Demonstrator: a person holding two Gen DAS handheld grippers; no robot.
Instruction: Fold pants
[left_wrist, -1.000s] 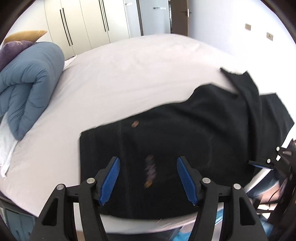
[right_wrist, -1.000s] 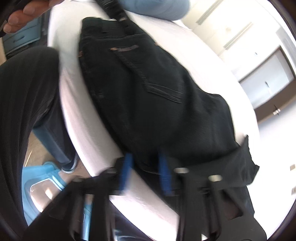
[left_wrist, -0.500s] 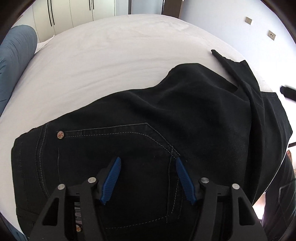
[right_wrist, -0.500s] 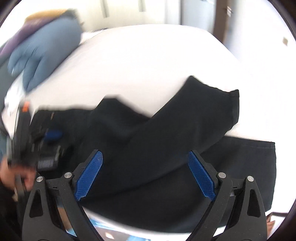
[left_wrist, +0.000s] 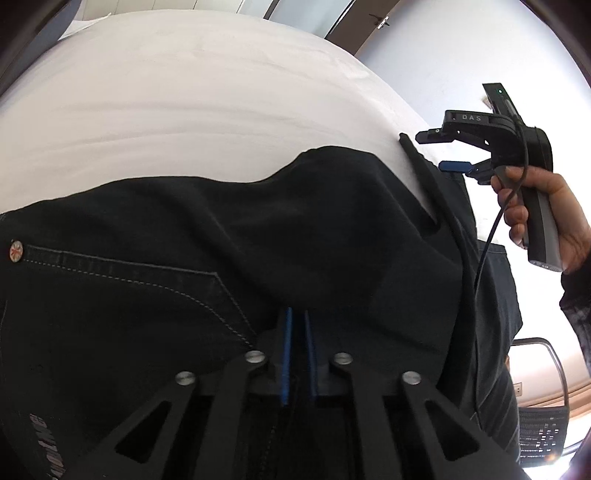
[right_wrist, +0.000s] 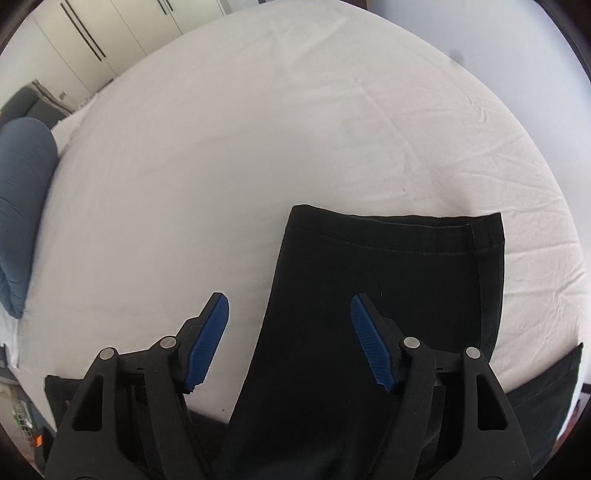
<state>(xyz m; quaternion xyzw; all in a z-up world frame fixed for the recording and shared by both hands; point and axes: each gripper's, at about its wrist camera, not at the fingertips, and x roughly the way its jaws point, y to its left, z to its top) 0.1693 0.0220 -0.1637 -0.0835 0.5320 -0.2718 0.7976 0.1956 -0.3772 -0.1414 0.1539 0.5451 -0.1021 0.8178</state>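
Black jeans (left_wrist: 258, 236) lie on a white bed (left_wrist: 184, 92), seat side up with a back pocket and a rivet showing. My left gripper (left_wrist: 297, 314) is shut on a fold of the jeans below the pocket. In the right wrist view a trouser leg (right_wrist: 388, 266) lies across the bed (right_wrist: 258, 129), its hem at the far end. My right gripper (right_wrist: 290, 317) is open and empty above the leg's left edge. It also shows in the left wrist view (left_wrist: 454, 151), held by a hand above the leg's hem.
A rolled blue duvet (right_wrist: 22, 192) lies at the bed's left side. White wardrobes (right_wrist: 110, 37) stand behind the bed. A dark door (left_wrist: 358, 26) is at the back. A chair frame (left_wrist: 546, 387) stands at the lower right.
My left gripper dropped onto the jeans and shut on the fabric. My right gripper moved out over the trouser leg toward its hem and stayed open.
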